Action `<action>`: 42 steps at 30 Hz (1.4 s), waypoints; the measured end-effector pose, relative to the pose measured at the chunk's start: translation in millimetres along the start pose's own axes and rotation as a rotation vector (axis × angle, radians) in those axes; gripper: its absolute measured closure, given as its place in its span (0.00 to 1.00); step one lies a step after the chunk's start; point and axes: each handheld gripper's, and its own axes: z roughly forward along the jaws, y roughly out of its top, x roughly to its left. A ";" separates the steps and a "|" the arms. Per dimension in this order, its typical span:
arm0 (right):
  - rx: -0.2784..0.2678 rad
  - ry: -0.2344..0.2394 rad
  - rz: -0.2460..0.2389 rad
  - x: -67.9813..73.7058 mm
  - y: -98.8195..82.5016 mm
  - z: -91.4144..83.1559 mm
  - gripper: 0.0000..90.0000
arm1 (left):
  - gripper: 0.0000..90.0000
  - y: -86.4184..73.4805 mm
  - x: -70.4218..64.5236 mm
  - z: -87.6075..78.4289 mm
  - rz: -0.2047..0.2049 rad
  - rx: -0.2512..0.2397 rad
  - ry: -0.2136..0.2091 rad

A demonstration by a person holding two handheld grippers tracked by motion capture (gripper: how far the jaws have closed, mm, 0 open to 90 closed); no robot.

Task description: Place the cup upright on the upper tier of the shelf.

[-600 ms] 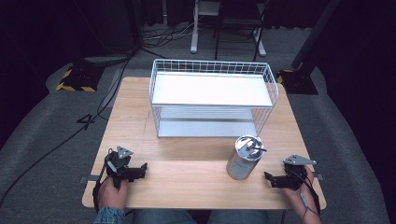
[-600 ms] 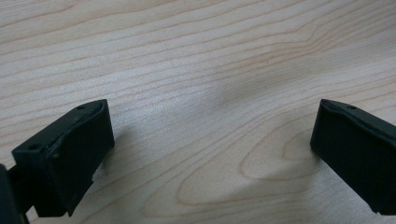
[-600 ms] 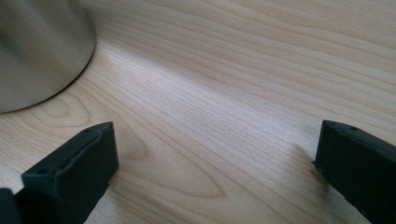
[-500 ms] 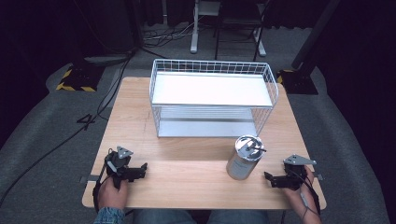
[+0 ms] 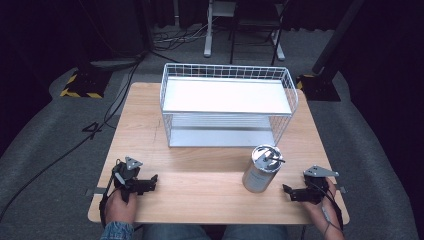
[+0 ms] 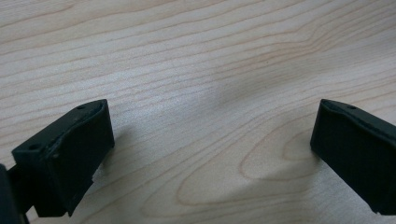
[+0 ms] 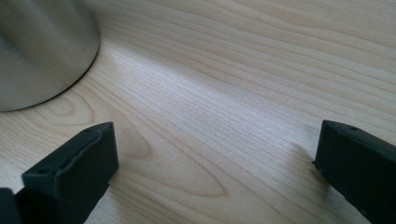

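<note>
On the wooden table [image 5: 210, 175], just in front of the white wire shelf rack [image 5: 227, 107], we see a steel canister [image 5: 261, 169] standing upright, with a small handle across its lid. It stands off the rack's front right corner, apart from the wire. Our left gripper [image 5: 150, 181] rests on the table well to the left of the canister, held in a hand [image 5: 120, 205] near the table's front edge. In its own view its jaws are spread wide with only bare wood grain between them. Our right gripper [image 5: 287, 190] lies near the canister's right side, not touching it, held by the other hand [image 5: 325, 207]. Its jaws are also spread wide and hold nothing; in its view the canister's rounded steel base [image 7: 42, 51] sits beyond the left jaw.
</note>
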 end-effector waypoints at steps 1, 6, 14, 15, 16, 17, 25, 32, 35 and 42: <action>-0.001 0.002 0.002 0.3 0.0 -0.1 0.00 | 0.00 0.0 0.0 0.0 0.000 0.000 0.000; -0.007 0.042 0.001 3.5 3.2 1.0 0.00 | 0.00 0.1 0.2 0.0 0.003 0.001 -0.001; -0.059 0.078 -0.027 9.6 11.2 -15.4 0.00 | 0.00 0.0 0.0 0.0 0.000 0.000 0.000; -0.067 0.080 -0.026 10.4 12.1 -17.9 0.00 | 0.00 0.0 0.0 0.0 0.000 0.000 0.000; -0.078 0.085 -0.030 11.3 13.4 -21.1 0.00 | 0.00 0.0 0.0 0.0 0.000 0.000 0.000; -0.084 0.090 -0.029 12.5 14.3 -24.1 0.00 | 0.00 0.0 0.0 0.0 0.000 0.000 0.000; -0.149 0.151 -0.023 22.0 19.2 -39.4 0.00 | 0.00 0.0 0.0 0.0 0.000 0.000 0.000; -0.205 0.214 -0.063 35.5 24.8 -54.1 0.00 | 0.00 0.0 0.0 0.0 0.000 0.000 0.000; -0.234 0.219 -0.071 38.3 26.6 -57.7 0.00 | 0.00 0.0 0.0 0.0 0.000 0.000 0.000; -0.348 0.265 -0.075 46.5 31.2 -64.5 0.00 | 0.00 0.0 0.0 0.0 0.000 0.000 0.000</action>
